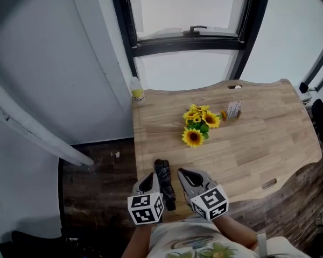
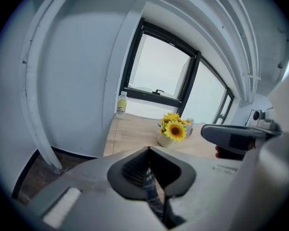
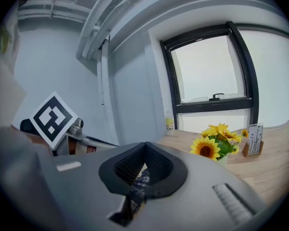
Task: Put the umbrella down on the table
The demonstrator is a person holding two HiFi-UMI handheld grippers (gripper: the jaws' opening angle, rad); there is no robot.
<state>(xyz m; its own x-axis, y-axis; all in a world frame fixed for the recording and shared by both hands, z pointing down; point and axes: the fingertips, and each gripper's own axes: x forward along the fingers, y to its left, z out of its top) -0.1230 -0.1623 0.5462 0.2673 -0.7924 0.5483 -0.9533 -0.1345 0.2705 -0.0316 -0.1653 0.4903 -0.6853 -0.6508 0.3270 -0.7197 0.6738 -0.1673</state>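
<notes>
A dark folded umbrella (image 1: 164,183) sits between my two grippers, at the near left edge of the wooden table (image 1: 269,138). My left gripper (image 1: 148,183) is on its left side and my right gripper (image 1: 186,177) on its right. In the left gripper view the gripper (image 2: 148,170) is shut, with a strip of the umbrella's checked fabric (image 2: 152,192) pinched between the pads. In the right gripper view the gripper (image 3: 143,165) is likewise shut on checked fabric (image 3: 136,190). Whether the umbrella rests on the table or hangs just above it I cannot tell.
A bunch of sunflowers (image 1: 198,125) stands mid-table, with a small card holder (image 1: 234,110) behind it. A yellow-labelled bottle (image 1: 137,90) stands at the table's far left corner, by the wall and window. Dark floor lies left of the table.
</notes>
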